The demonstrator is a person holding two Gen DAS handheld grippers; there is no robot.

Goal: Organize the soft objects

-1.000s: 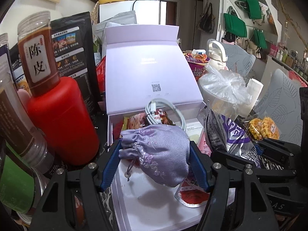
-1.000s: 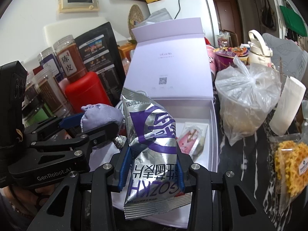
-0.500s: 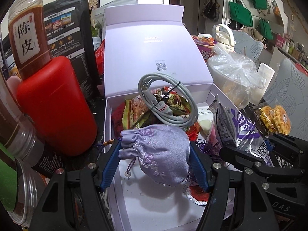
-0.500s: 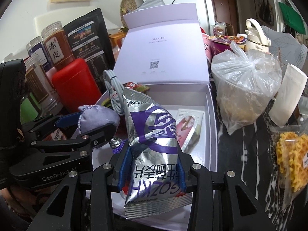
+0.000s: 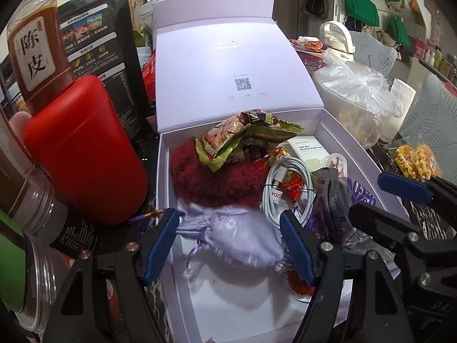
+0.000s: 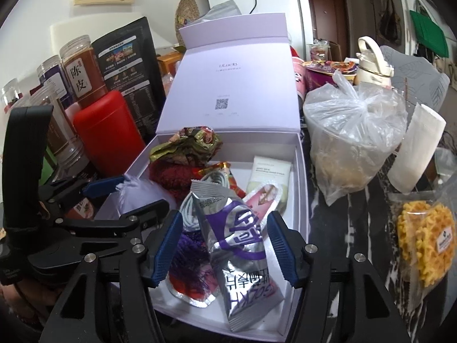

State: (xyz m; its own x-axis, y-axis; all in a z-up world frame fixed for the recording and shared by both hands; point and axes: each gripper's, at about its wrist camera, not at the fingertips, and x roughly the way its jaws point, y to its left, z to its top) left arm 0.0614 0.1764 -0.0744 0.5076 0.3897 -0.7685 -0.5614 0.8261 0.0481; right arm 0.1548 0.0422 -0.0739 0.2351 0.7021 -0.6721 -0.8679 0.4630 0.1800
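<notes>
From my left wrist camera, the lavender pouch lies directly between the fingers of my left gripper, crosswise to them, over the near end of the white box. Its image is smeared, and I see a sliver of gap at each blue pad, so I judge the jaws have just been opening and the pouch is let go, dropping onto the box floor. Just beyond it sit the red fuzzy item and the coiled white cable.

From my right wrist camera, the silver-and-purple snack bag stands tilted between the fingers of my right gripper, long axis running away from me into the box. These jaws have just been opening too; both pads stand clear of the foil, so the bag rests in the box, released. The left gripper works just beside, to the left.
</notes>
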